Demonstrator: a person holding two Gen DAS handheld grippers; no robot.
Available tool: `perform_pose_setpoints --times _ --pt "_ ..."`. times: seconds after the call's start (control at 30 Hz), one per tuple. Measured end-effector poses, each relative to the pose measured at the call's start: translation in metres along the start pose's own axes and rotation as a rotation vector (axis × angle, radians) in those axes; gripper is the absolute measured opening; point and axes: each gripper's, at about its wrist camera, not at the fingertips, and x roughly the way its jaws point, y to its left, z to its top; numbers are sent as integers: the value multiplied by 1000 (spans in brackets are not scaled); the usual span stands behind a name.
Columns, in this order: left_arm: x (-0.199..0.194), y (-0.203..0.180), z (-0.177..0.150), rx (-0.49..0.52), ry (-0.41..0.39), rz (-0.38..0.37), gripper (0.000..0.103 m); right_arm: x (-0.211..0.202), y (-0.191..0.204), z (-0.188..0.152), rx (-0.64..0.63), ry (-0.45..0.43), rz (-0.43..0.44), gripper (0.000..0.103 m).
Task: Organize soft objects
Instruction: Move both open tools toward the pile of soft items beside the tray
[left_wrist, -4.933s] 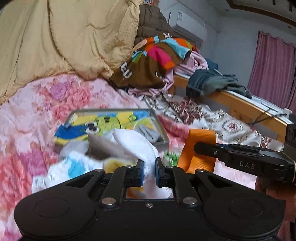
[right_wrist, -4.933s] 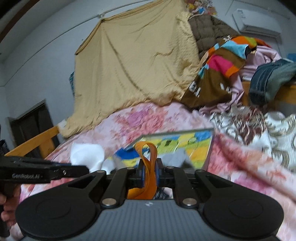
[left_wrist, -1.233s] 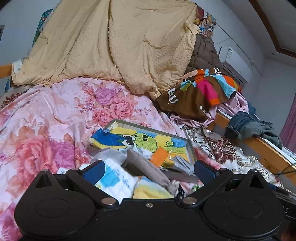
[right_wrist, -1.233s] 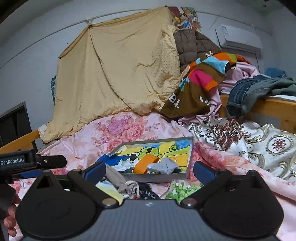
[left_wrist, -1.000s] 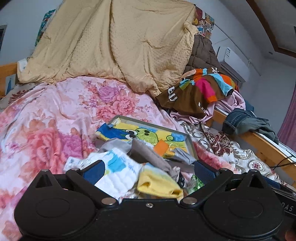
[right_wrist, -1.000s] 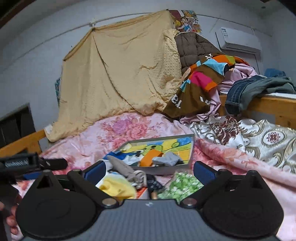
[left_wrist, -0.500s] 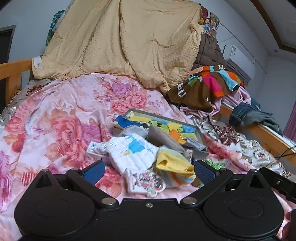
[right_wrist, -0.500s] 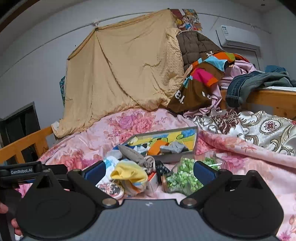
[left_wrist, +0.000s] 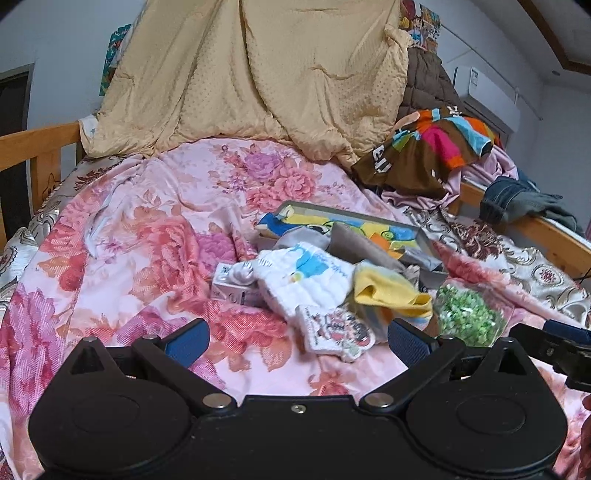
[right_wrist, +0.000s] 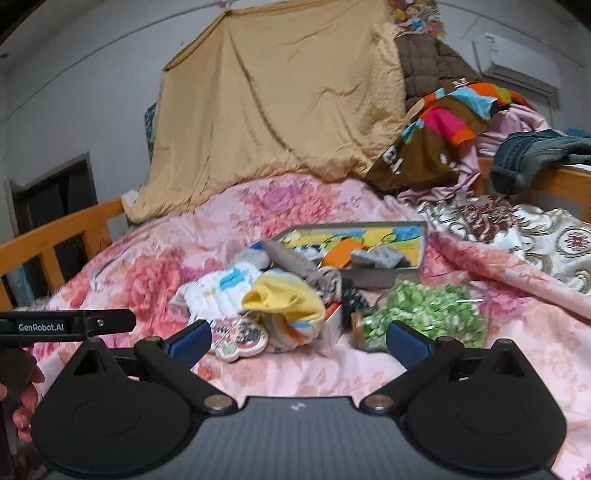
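Observation:
A shallow cartoon-printed box lies on the pink floral bedspread, with an orange strap and a grey sock inside. In front of it sits a pile: a white printed cloth, a yellow sock, a grey-brown sock and a cartoon patch. My left gripper and my right gripper both stand open and empty, held back from the pile.
A clear bag of green sweets lies right of the pile, a small carton to its left. A tan quilt hangs behind. Clothes heap at the back right. Wooden bed rails run along the left.
Earlier the left gripper held a white sock and the right the orange strap; both opened and let go. Over the last second both grippers drew back from the box and pile.

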Motion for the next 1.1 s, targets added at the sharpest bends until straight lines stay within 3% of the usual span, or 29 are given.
perform_pose_setpoints --times 0.6,0.83,1.1 --pt "29 6 -15 4 80 -55 102 33 4 -6 -3 64 9 103" --pt "44 8 -14 -28 93 -122 102 46 8 -8 -32 62 5 103" --pt "69 13 -5 -53 103 -182 102 64 5 0 -84 -21 11 103"
